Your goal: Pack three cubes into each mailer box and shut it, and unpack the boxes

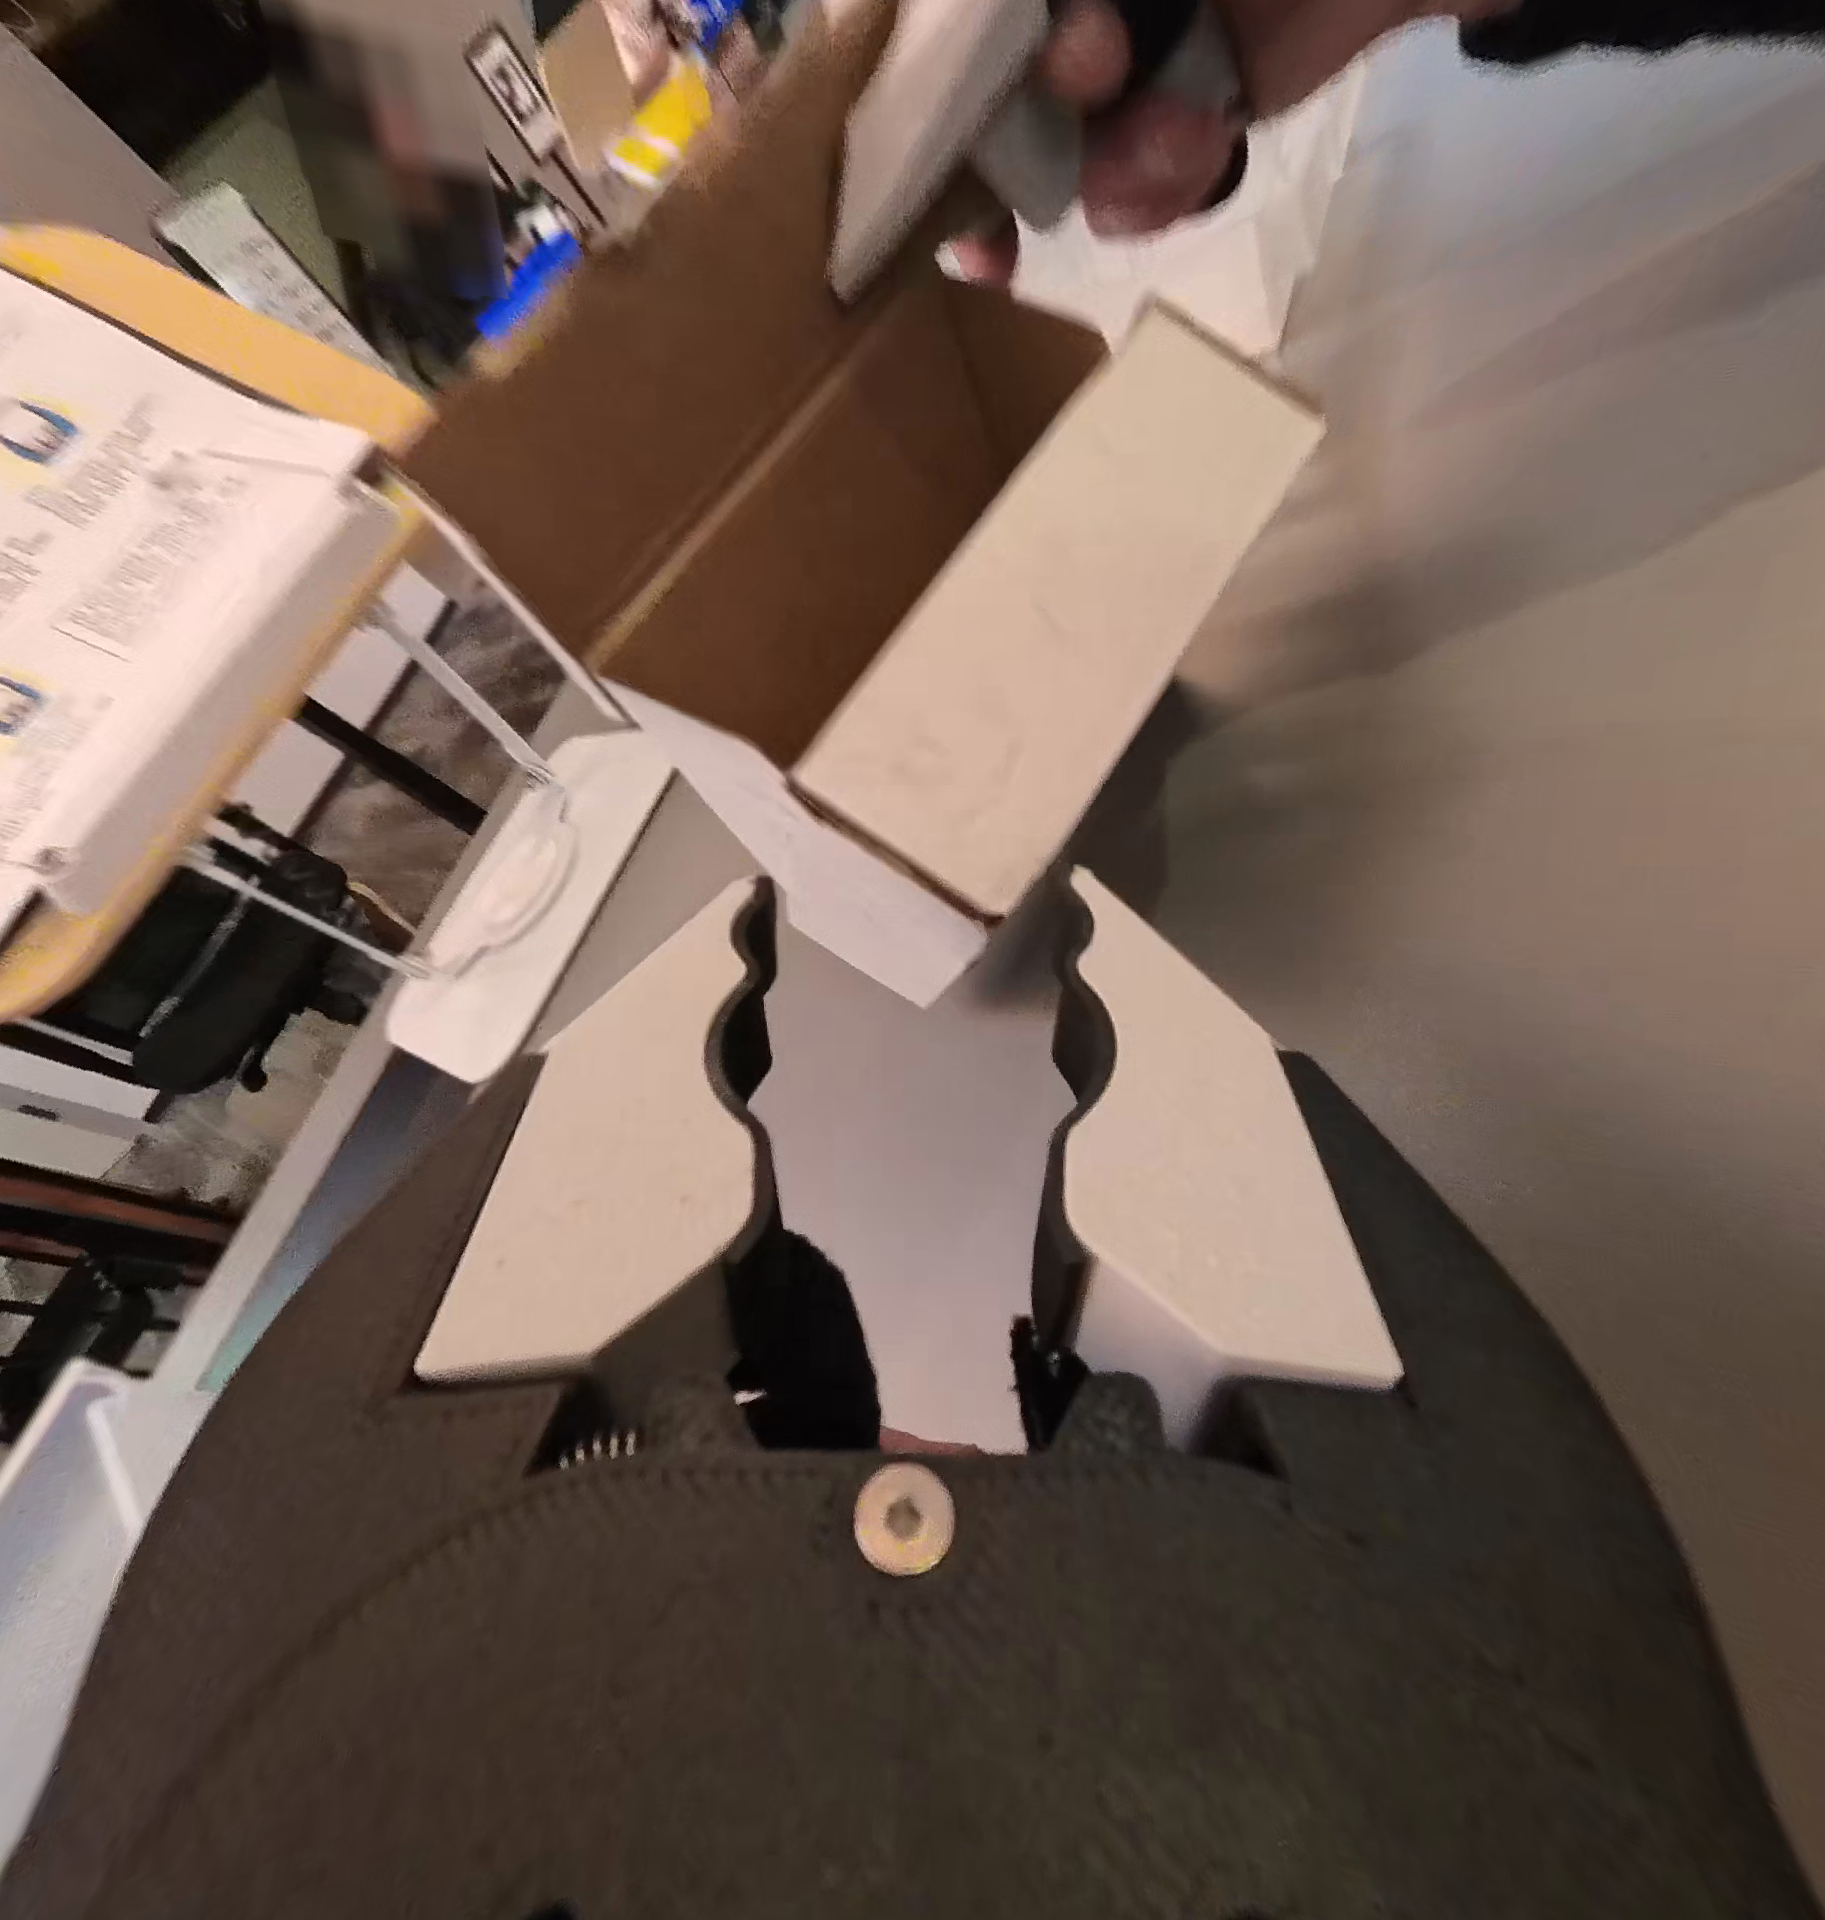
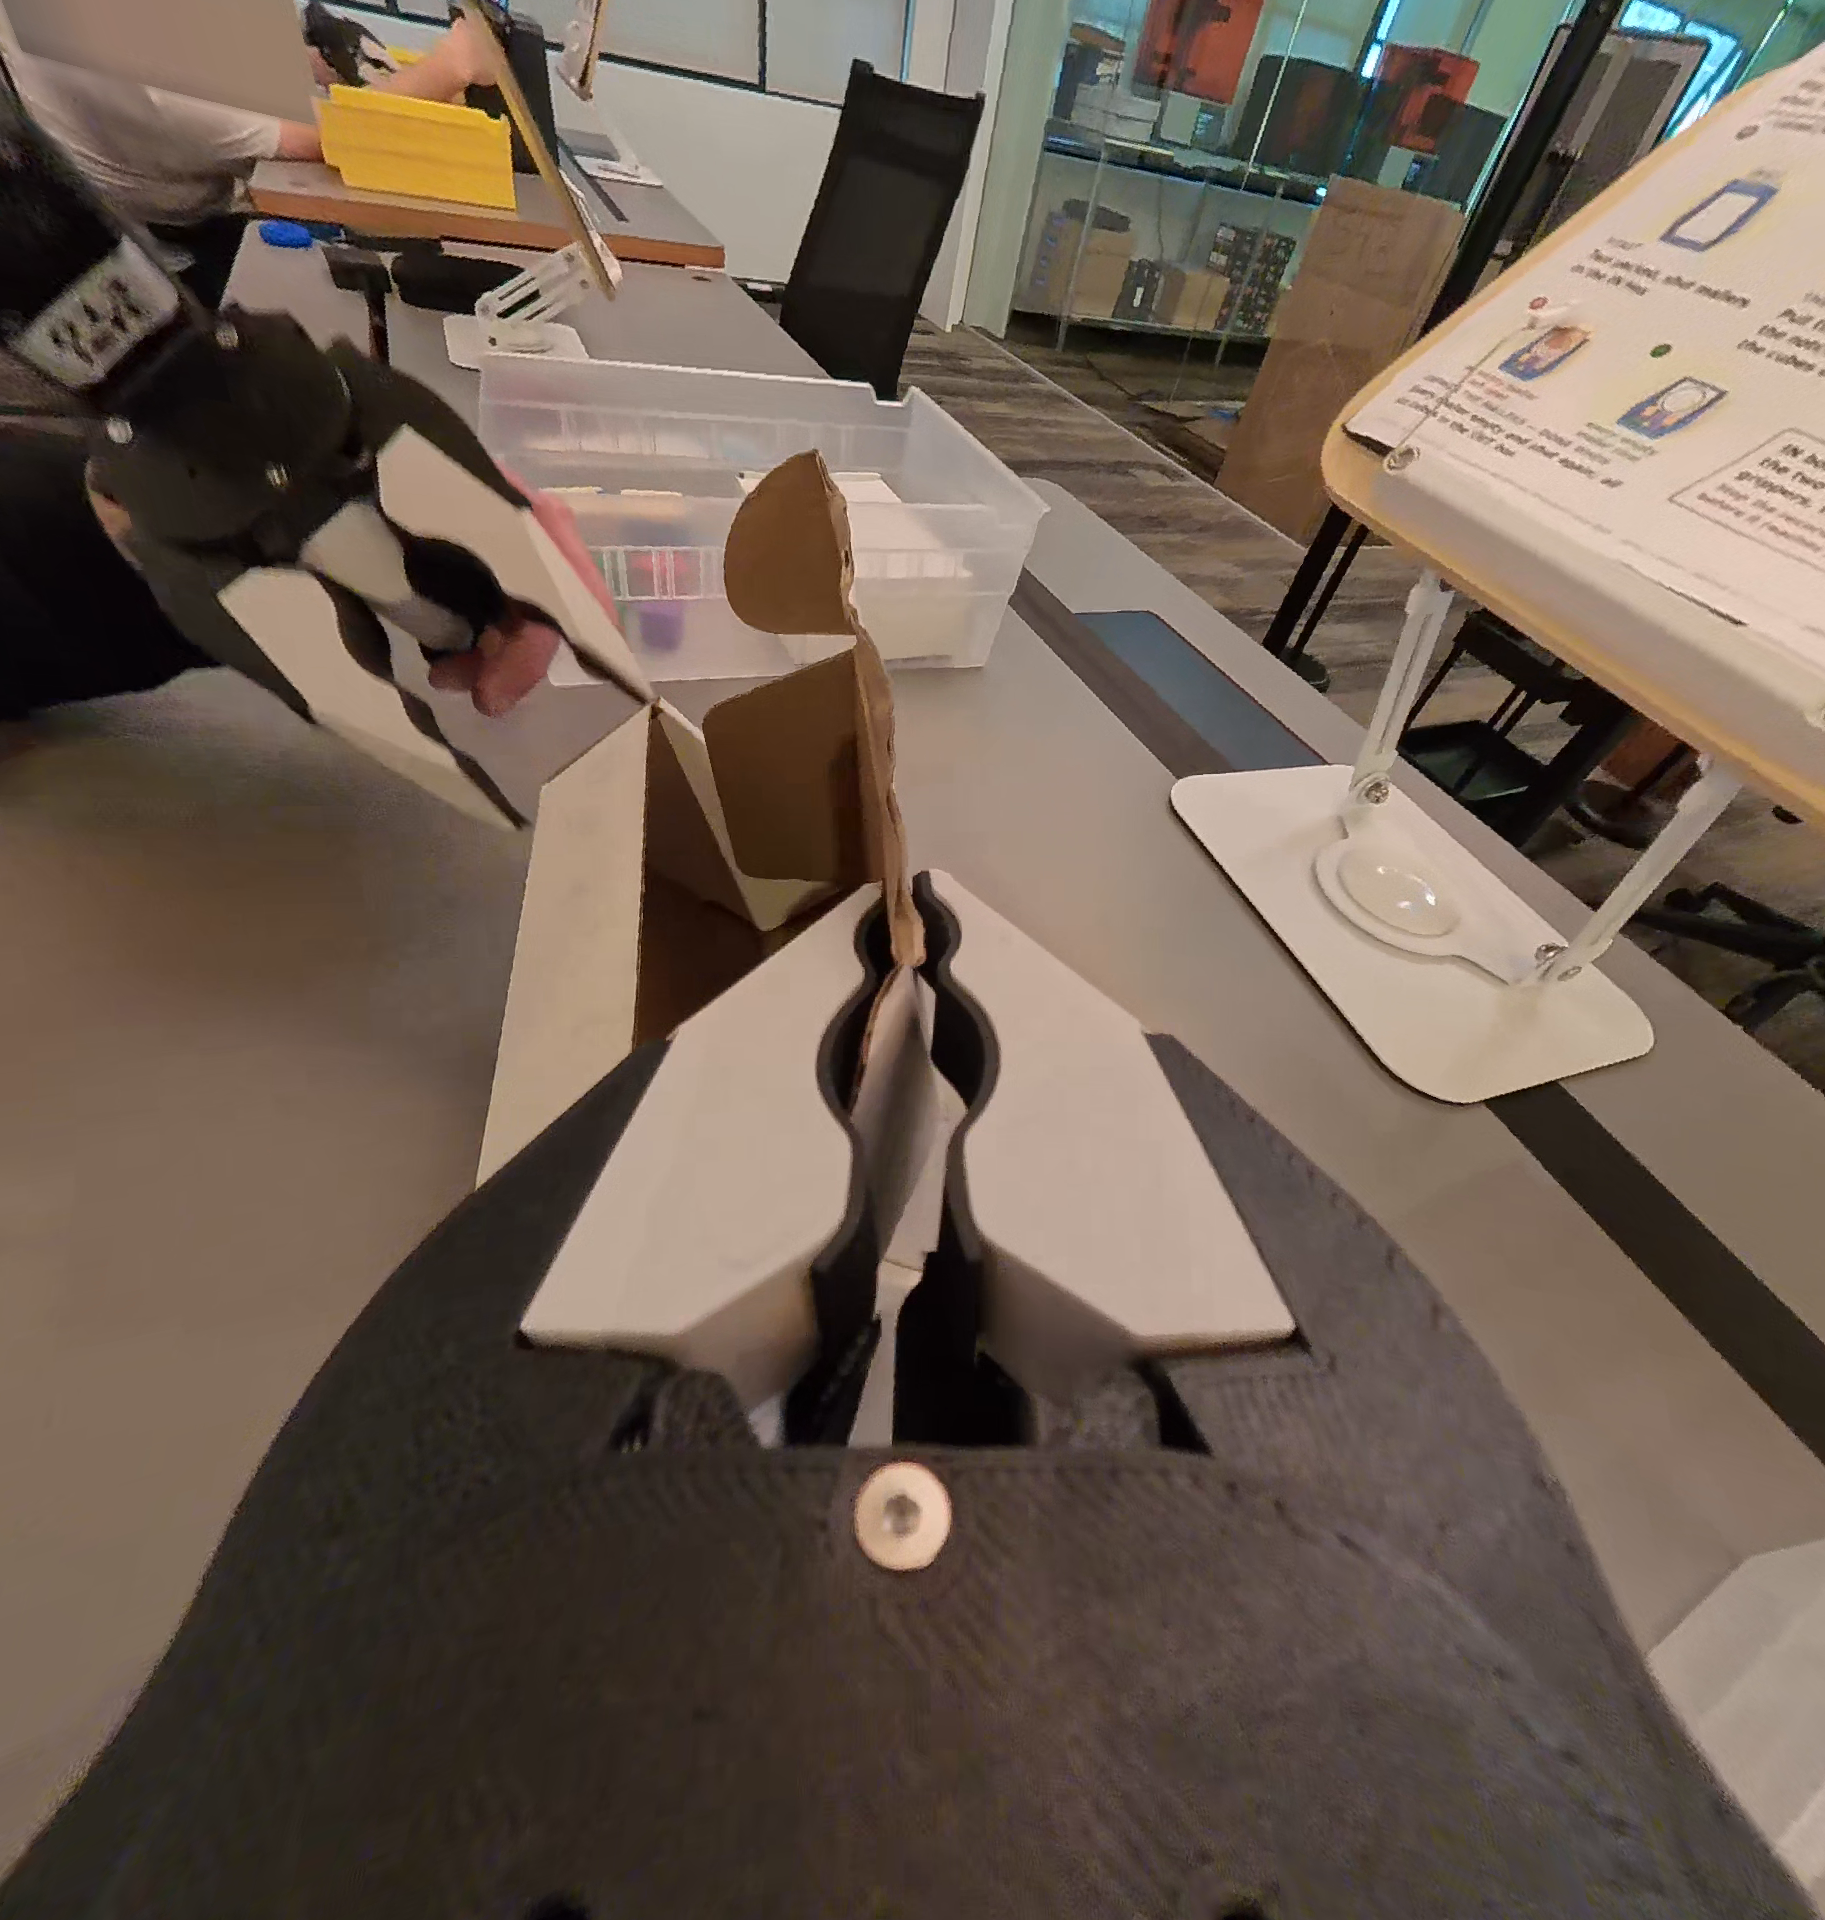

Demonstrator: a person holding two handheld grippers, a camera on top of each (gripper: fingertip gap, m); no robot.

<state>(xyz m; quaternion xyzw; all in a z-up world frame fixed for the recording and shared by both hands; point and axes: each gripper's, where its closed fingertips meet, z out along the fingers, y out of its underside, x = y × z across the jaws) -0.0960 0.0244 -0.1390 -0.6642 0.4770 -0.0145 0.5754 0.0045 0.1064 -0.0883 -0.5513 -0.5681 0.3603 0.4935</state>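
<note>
Mailer box (image 2: 575, 935) is sitting open on the grey table (image 2: 212, 987) right between your two tools, white outside, brown cardboard inside, and from both views it looks empty, no cubes in it that I can see. Behind it there's a clear plastic bin (image 2: 762, 509) with what look like coloured cubes, and off to the right a white stand (image 2: 1407, 935) holding an instruction sheet. Your right gripper (image 2: 913, 935) is pinched nearly closed on the edge of the brown lid flap (image 2: 804, 644), holding it upright. Your left gripper (image 1: 913, 935) is spread wide with nothing in it, tips just at the white corner of the box. My guess is you're mid lid-handling, so keep the flap pinched close to its edge and swing it along the hinge crease rather than yanking, and use the free left tool to steady the box wall so the whole thing doesn't slide.
</note>
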